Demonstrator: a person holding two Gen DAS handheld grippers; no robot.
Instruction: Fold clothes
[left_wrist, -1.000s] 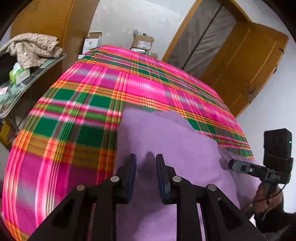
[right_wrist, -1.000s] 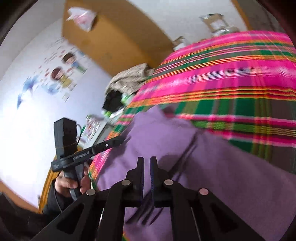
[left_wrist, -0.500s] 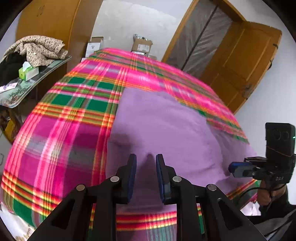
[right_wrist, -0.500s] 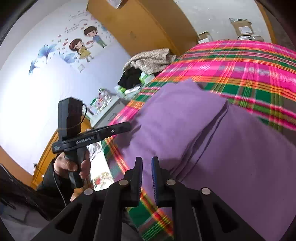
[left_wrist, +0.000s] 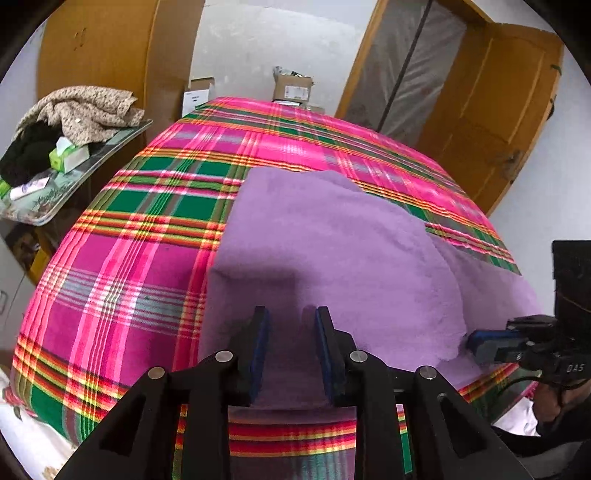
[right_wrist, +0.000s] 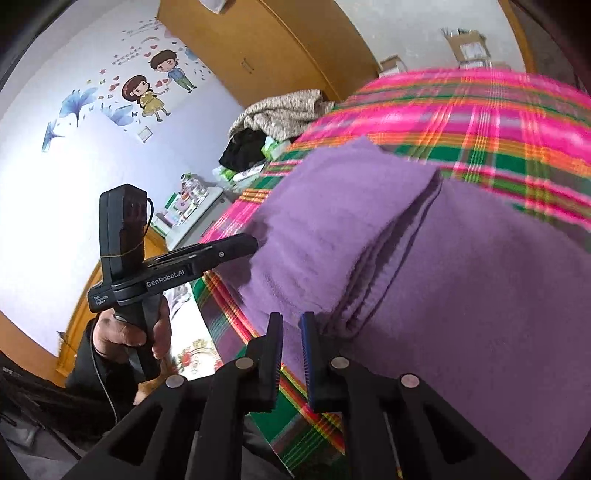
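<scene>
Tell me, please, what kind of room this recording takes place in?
Most likely a bedroom in a home. A bed under a plaid blanket fills the view, with a purple garment spread on it. A wooden wardrobe stands by the wall, and cartoon wall stickers decorate it.

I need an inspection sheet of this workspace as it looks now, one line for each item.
Surface: bed with plaid blanket, pink and green.
Job's things: purple cloth, partly folded, upper layer over the left part, near edge at the bed's front.
Clutter: side table with heap of clothes and tissue box; cardboard boxes behind the bed.
Grippers: left gripper jaws apart, just been opening, nothing gripped; right gripper narrowly apart, empty.
Cables: thin wire on the left gripper's camera block.
Surroundings: wooden door, wardrobe, wall stickers.
</scene>
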